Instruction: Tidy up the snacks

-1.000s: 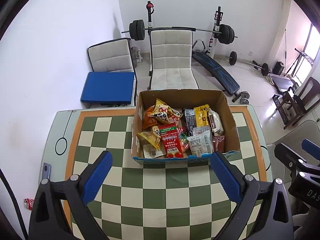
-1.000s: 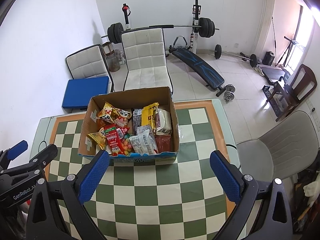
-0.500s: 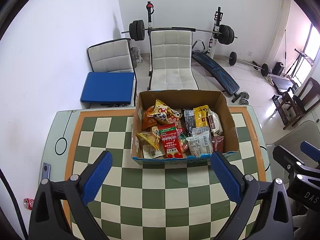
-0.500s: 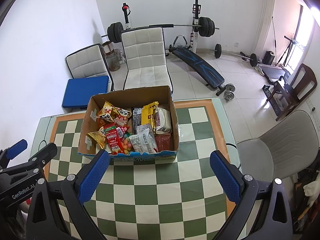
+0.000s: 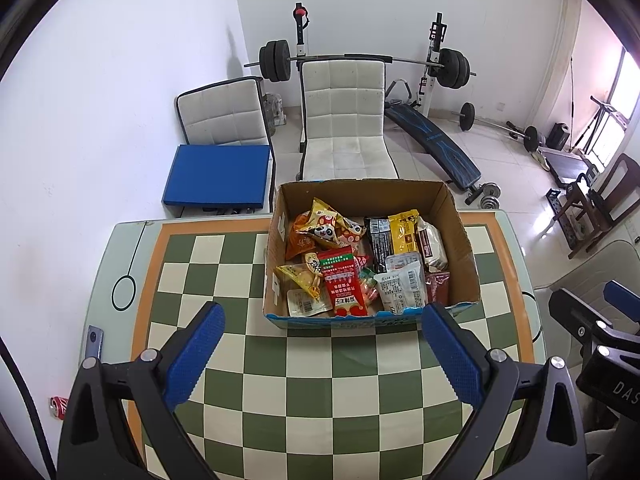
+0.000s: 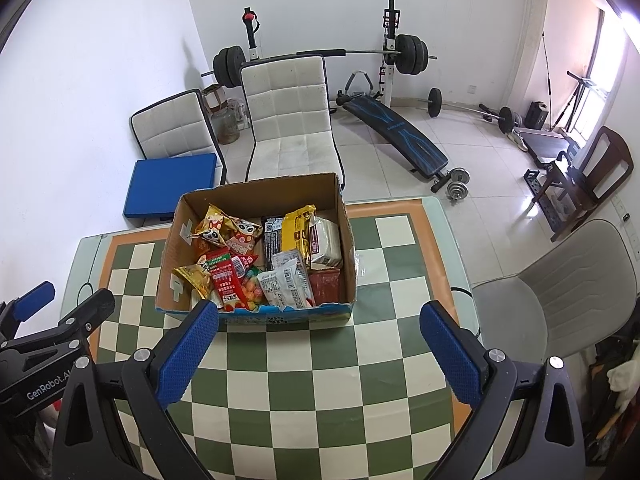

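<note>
Snacks (image 5: 362,268) in the cardboard box (image 5: 372,322) lie straight ahead of both wide-open, empty grippers (left gripper (image 5: 322,354), right gripper (image 6: 320,354)), neither clearly nearer.

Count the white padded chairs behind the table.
2. One white chair stands right behind the cardboard box; the other white chair is left of it by the wall, with a blue cushion on its seat.

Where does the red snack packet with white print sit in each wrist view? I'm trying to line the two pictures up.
Left wrist: red packet, front-centre of the cardboard box.
Right wrist: red packet, front-left of the box, by the near wall.
Shared landmark: panda-print bag just behind it.
</note>
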`<state>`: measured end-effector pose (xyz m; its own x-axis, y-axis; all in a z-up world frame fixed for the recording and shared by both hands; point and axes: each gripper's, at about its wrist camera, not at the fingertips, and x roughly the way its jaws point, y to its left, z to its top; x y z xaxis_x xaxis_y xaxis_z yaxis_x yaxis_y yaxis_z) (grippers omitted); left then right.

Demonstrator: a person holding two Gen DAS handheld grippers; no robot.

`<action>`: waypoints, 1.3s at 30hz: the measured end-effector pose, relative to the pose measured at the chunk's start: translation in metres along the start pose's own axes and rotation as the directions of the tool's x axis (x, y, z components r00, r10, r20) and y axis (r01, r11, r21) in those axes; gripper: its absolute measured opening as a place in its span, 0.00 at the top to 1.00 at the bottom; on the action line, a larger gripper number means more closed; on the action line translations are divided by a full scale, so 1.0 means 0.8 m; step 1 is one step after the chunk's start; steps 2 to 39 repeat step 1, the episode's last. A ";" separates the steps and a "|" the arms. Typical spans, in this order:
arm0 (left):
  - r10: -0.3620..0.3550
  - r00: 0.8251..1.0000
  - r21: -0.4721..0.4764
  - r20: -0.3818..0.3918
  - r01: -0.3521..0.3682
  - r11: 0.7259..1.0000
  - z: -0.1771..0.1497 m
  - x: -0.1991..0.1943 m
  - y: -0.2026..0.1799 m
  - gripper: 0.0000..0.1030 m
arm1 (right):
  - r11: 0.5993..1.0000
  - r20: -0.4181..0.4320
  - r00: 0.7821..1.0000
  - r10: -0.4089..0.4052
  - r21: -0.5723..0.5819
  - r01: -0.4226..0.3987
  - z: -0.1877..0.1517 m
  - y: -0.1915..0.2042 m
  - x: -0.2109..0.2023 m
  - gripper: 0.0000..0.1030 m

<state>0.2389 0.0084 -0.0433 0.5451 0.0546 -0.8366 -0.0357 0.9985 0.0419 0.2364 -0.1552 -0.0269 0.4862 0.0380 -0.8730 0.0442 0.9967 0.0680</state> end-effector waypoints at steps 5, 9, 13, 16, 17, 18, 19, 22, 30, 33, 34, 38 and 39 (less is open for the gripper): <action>-0.002 1.000 0.001 -0.001 0.002 1.000 0.000 0.000 0.000 0.02 | 1.000 -0.001 1.000 0.001 0.002 -0.001 0.002 0.000 -0.001 0.00; -0.002 1.000 0.001 -0.001 0.002 1.000 0.000 0.000 0.000 0.02 | 1.000 -0.001 1.000 0.001 0.002 -0.001 0.002 0.000 -0.001 0.00; -0.002 1.000 0.001 -0.001 0.002 1.000 0.000 0.000 0.000 0.02 | 1.000 -0.001 1.000 0.001 0.002 -0.001 0.002 0.000 -0.001 0.00; -0.002 1.000 0.001 -0.001 0.002 1.000 0.000 0.000 0.000 0.02 | 1.000 -0.001 1.000 0.001 0.002 -0.001 0.002 0.000 -0.001 0.00; -0.002 1.000 0.001 -0.001 0.002 1.000 0.000 0.000 0.000 0.02 | 1.000 -0.001 1.000 0.001 0.002 -0.001 0.002 0.000 -0.001 0.00; -0.002 1.000 0.001 -0.001 0.002 1.000 0.000 0.000 0.000 0.02 | 1.000 -0.001 1.000 0.001 0.002 -0.001 0.002 0.000 -0.001 0.00; -0.002 1.000 0.001 -0.001 0.002 1.000 0.000 0.000 0.000 0.02 | 1.000 -0.001 1.000 0.001 0.002 -0.001 0.002 0.000 -0.001 0.00; -0.002 1.000 0.001 -0.001 0.002 1.000 0.000 0.000 0.000 0.02 | 1.000 -0.001 1.000 0.001 0.002 -0.001 0.002 0.000 -0.001 0.00; -0.002 1.000 0.001 -0.001 0.002 1.000 0.000 0.000 0.000 0.02 | 1.000 -0.001 1.000 0.001 0.002 -0.001 0.002 0.000 -0.001 0.00; -0.002 1.000 0.001 -0.001 0.002 1.000 0.000 0.000 0.000 0.02 | 1.000 -0.001 1.000 0.001 0.002 -0.001 0.002 0.000 -0.001 0.00; -0.002 1.000 0.001 -0.001 0.002 1.000 0.000 0.000 0.000 0.02 | 1.000 -0.001 1.000 0.001 0.002 -0.001 0.002 0.000 -0.001 0.00; -0.002 1.000 0.001 -0.001 0.002 1.000 0.000 0.000 0.000 0.02 | 1.000 -0.001 1.000 0.001 0.002 -0.001 0.002 0.000 -0.001 0.00; -0.002 1.000 0.001 -0.001 0.002 1.000 0.000 0.000 0.000 0.02 | 1.000 -0.001 1.000 0.001 0.002 -0.001 0.002 0.000 -0.001 0.00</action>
